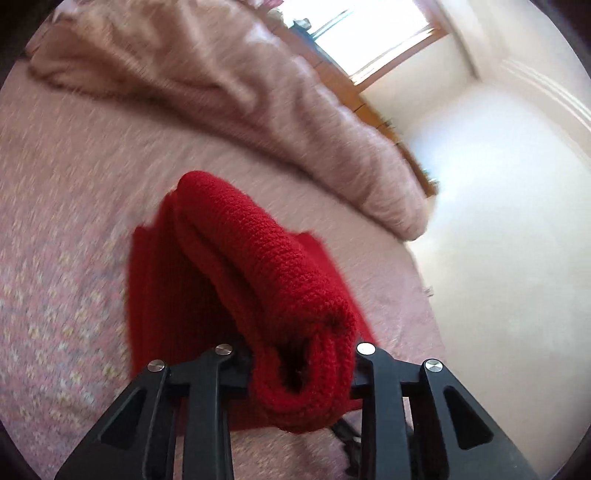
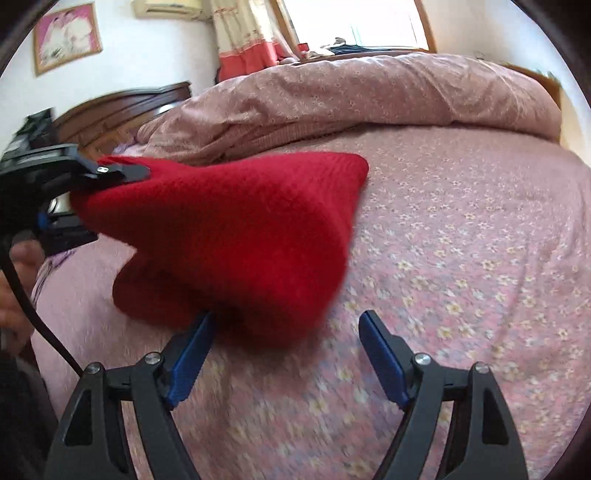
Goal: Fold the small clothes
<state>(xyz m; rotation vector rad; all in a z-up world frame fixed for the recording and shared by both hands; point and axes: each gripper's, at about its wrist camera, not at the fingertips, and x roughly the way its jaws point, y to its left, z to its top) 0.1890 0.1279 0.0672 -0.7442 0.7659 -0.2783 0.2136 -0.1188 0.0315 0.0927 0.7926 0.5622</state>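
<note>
A red knitted garment (image 1: 236, 266) is bunched into thick folds and lifted at one end above the pink flowered bedsheet (image 1: 55, 206). My left gripper (image 1: 299, 365) is shut on its thick folded edge, which fills the space between the fingers. In the right wrist view the garment (image 2: 229, 236) hangs from the left gripper (image 2: 114, 171) at the left and sags down to the sheet. My right gripper (image 2: 286, 332) is open, its blue pads (image 2: 380, 350) spread wide. Its left pad touches the garment's lower edge; nothing is held between the pads.
A rumpled pink duvet (image 2: 369, 96) lies piled along the far side of the bed. A dark wooden headboard (image 2: 122, 107) stands at the left. A window (image 2: 354, 22) and curtain (image 2: 247, 37) are behind. The bed's edge drops to a pale floor (image 1: 509, 229).
</note>
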